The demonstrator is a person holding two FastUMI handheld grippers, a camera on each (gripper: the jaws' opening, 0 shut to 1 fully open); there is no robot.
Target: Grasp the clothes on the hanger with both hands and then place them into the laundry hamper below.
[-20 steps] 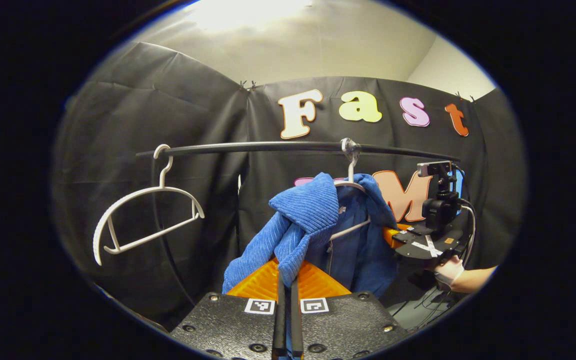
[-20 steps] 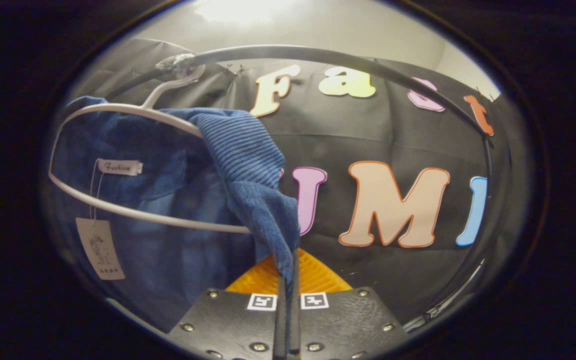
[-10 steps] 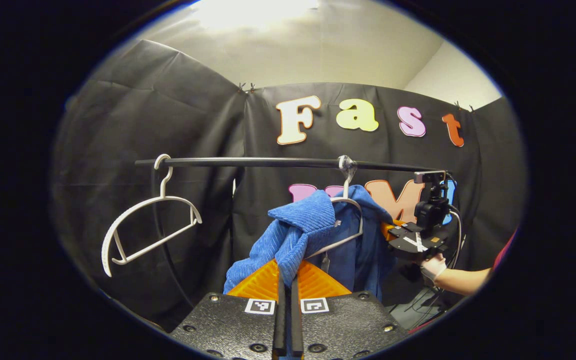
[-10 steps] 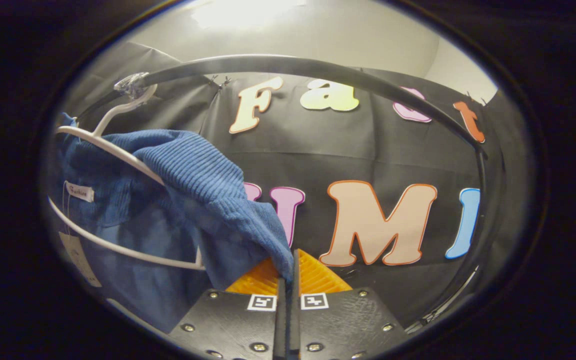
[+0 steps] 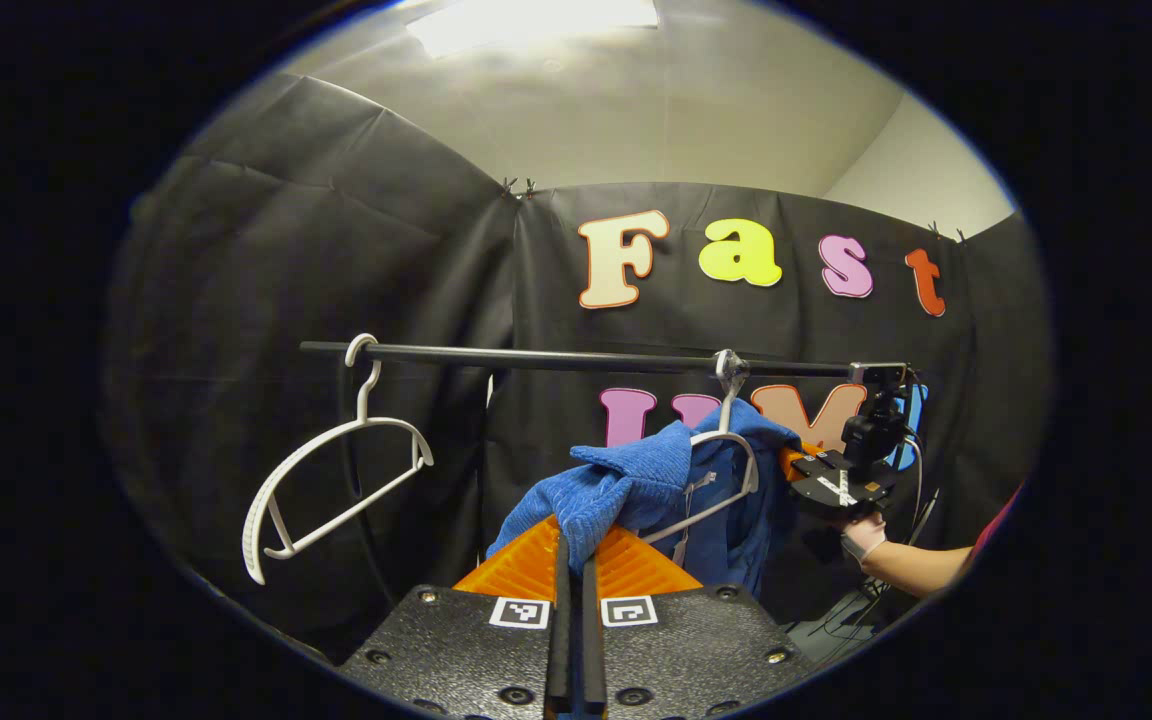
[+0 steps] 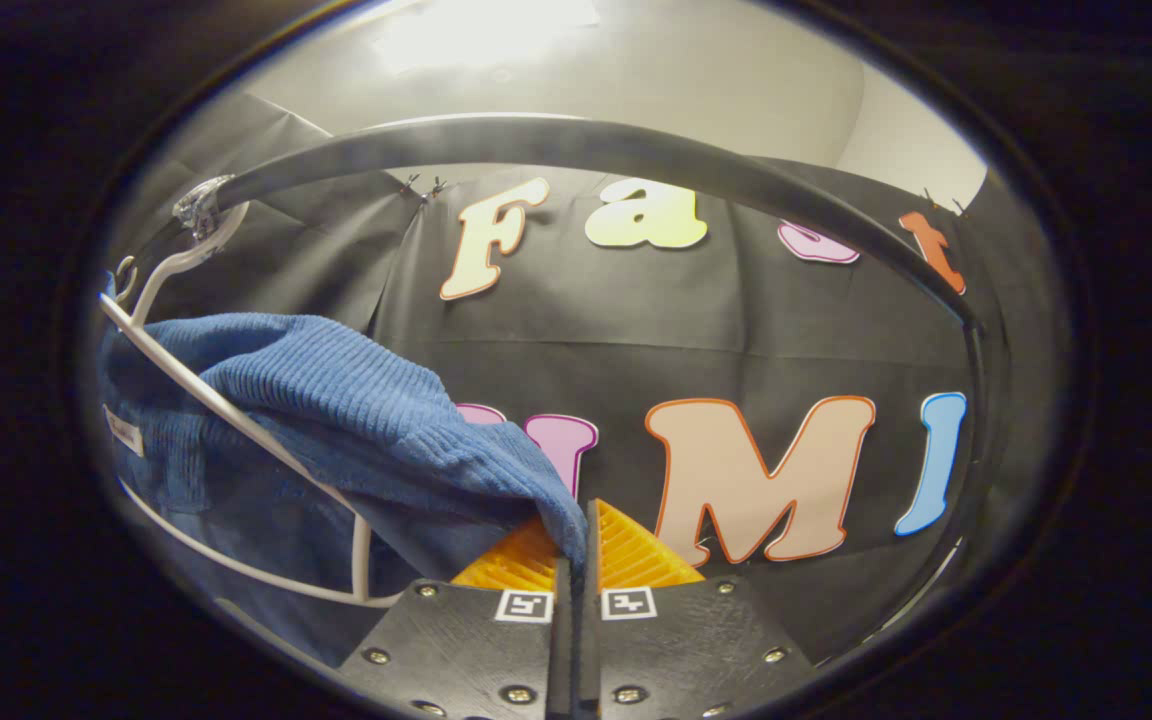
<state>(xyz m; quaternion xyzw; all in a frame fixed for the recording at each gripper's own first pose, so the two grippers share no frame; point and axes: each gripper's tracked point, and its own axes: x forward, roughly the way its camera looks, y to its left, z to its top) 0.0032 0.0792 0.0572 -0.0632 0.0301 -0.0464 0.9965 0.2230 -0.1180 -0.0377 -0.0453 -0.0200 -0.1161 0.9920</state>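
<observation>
Clothes rail (image 5: 556, 357) ran across the booth, black, level, well above both tools. In the right gripper view it arched overhead (image 6: 636, 150).

Blue ribbed garment (image 5: 636, 480) hung bunched on the white hanger (image 5: 726, 470) toward the rail's right end, one shoulder drawn down and forward off the hanger arm. In the right gripper view the other shoulder (image 6: 356, 420) was draped over the hanger's arm (image 6: 236, 420), cloth stretched toward the tool. Collar and body were caught inside the hanger frame.

Empty white hanger (image 5: 336, 480) hung tilted near the rail's left end, well apart from the garment.

Left tool (image 5: 572, 560) was clamped on a fold of the blue cloth, both fingers pinching it. Right tool (image 6: 576, 560) likewise was closed on the cloth's edge; it also appeared farther off in the left gripper view (image 5: 836, 480), just beside the hanger, a gloved hand (image 5: 861, 535) under it.

Hamper was out of frame; it must lie below.

Risks, as judged:
- The pull was outward, not upward. The cloth could snag on the hanger's arm tip or lower bar, dragging the hanger along the rail or unhooking it.
- Both pinches sat on thin edges of a stretchy knit; the fabric could slide out under tension.
- Uneven pulling would swing the hanger and twist the garment tighter.
- With the hamper unseen, a release could miss it.
</observation>
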